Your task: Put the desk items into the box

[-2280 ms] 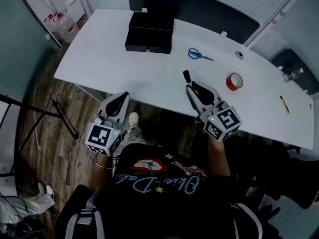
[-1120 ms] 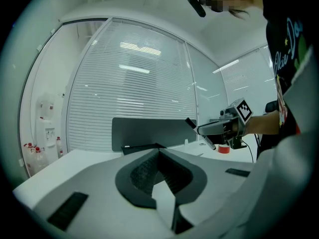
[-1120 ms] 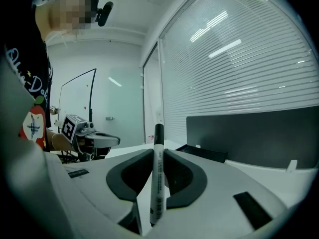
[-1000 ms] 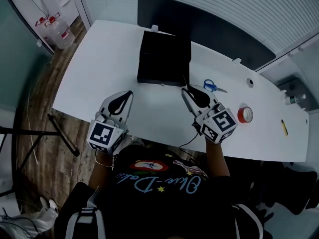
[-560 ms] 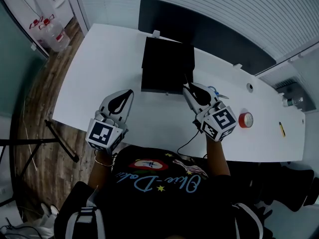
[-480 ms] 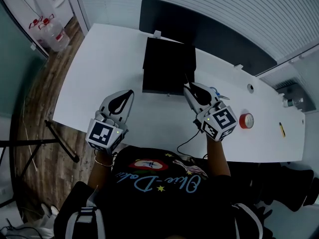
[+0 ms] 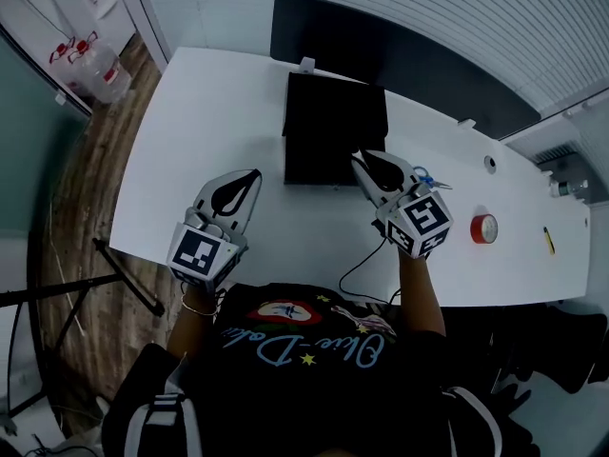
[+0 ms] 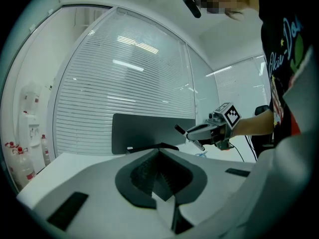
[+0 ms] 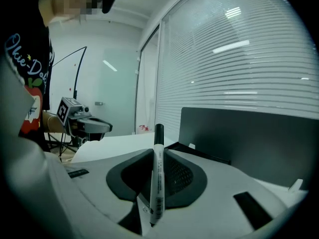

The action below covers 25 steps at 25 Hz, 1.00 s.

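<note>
The black box (image 7: 335, 127) stands open at the far middle of the white table (image 7: 209, 112). My right gripper (image 7: 362, 158) is shut on a white marker with a black cap (image 9: 157, 173), which stands upright between the jaws. Its tips hang at the box's near right corner. My left gripper (image 7: 250, 175) is shut and empty, over the table left of the box's front. In the left gripper view the box (image 8: 154, 147) lies just ahead, with the right gripper (image 8: 187, 132) beyond it. Blue scissors (image 7: 424, 175) peek out to the right of the right gripper.
A red tape roll (image 7: 484, 228) and a small yellow item (image 7: 549, 240) lie on the right part of the table. A dark panel (image 7: 400, 50) runs behind the table. A thin cable (image 7: 357, 260) trails from the right gripper toward the near edge. Water jugs (image 7: 90, 60) stand on the floor at left.
Both grippers have moved forward over the table toward the box. The right one, still holding the marker, now reaches the box's front right corner. The tape and scissors lie where they were.
</note>
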Motion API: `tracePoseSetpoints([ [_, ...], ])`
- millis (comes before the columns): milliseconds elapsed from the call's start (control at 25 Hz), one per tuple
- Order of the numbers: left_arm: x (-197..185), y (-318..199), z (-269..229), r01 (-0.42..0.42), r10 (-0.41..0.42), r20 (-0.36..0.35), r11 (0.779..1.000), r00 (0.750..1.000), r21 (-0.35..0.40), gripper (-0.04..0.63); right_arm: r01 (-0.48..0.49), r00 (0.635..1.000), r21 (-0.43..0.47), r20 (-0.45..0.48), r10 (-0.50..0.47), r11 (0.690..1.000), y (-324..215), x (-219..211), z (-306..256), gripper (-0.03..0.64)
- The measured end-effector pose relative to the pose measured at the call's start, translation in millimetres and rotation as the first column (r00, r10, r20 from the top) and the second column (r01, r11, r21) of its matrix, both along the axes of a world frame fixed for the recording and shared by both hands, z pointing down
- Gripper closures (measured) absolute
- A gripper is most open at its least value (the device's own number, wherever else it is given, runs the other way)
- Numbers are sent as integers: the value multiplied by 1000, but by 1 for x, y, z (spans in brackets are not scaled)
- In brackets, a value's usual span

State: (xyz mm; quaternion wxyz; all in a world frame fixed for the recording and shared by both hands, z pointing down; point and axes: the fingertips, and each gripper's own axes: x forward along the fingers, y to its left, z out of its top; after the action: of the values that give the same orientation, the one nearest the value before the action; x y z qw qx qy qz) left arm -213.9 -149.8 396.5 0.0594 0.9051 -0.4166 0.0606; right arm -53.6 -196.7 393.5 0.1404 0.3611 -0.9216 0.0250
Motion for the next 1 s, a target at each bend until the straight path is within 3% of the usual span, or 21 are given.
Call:
tracePoseSetpoints([
  [360, -3, -23, 7, -24, 24, -26, 1000, 999, -6, 594, 7, 996, -44, -84, -11, 999, -15, -6, 25, 554],
  [1000, -20, -32, 22, 27, -29, -28, 998, 999, -53, 594, 103, 977, -113, -173, -122, 988, -30, -28, 62, 554],
])
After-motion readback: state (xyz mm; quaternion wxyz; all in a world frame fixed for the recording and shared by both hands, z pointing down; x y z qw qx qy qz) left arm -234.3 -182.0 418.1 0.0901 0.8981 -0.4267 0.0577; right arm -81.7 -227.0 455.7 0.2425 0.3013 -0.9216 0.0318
